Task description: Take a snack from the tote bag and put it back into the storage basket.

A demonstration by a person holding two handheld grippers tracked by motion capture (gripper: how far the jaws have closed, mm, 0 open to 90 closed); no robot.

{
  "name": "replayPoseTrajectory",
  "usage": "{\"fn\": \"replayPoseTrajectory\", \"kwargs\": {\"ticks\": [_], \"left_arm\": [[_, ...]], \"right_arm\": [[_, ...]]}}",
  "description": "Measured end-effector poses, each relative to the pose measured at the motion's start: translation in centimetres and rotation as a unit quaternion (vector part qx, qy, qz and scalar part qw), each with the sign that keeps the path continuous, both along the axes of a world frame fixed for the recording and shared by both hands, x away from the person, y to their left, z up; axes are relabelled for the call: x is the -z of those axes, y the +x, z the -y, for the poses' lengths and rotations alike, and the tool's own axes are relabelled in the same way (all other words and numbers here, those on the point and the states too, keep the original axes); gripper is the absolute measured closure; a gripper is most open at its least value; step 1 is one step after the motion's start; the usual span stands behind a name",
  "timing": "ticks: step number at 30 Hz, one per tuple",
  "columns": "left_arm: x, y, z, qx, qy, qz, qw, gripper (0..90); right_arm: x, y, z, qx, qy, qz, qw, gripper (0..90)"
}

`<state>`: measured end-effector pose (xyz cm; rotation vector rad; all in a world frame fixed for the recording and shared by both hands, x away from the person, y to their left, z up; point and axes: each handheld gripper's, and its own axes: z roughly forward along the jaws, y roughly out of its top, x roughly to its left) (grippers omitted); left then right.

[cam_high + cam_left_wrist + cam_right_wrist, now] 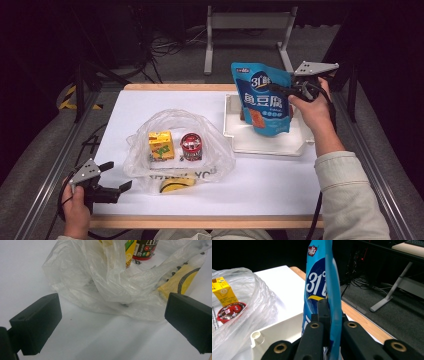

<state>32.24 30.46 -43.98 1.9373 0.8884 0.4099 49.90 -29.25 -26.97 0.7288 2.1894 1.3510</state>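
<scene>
**Blue pouch hangs over the tray, bag waits to its left**

Black jaws of the right gripper point(329, 322) are clenched on the edge of the blue pouch point(263, 97), a glossy, flat foil packet with white print that hangs upright, long axis vertical, its bottom corner low over the white tray point(240, 142). That tray is rigid moulded plastic with rounded corners, at the table's far right. The likely destination (judging by what already sits there) is the clear plastic bag point(150, 127), thin, crinkled and slumped open, lying well to the left of the held pouch across bare white tabletop. Inside it stand a yellow juice carton point(161, 145) and a short red tub point(190, 146).

Nearer that bag is the left gripper point(121, 176), jaws spread wide and empty, hovering just beside the bag's near rim.
</scene>
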Motion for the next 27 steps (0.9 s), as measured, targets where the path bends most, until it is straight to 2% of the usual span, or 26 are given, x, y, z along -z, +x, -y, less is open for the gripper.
{"fn": "replayPoseTrajectory", "kwargs": {"ticks": [9, 20, 23, 27], "left_arm": [[0.0, 0.0, 0.0, 0.000, -0.001, -0.002, 1.0000, 1.5], [0.0, 0.0, 0.1, 0.002, 0.000, -0.001, 1.0000, 1.5], [0.0, 0.0, 0.1, 0.003, 0.001, -0.001, 1.0000, 1.5], [0.0, 0.0, 0.1, 0.002, 0.001, -0.002, 1.0000, 1.5]], "right_arm": [[1.1, 0.3, -0.1, 0.000, -0.001, -0.006, 1.0000, 89.7], [1.5, 0.4, 0.0, -0.007, 0.006, 0.000, 1.0000, 88.8], [1.7, 0.5, 0.2, -0.011, 0.002, 0.006, 0.9999, 87.8], [1.7, 0.5, 0.8, -0.001, -0.010, 0.009, 0.9999, 85.4]]}}
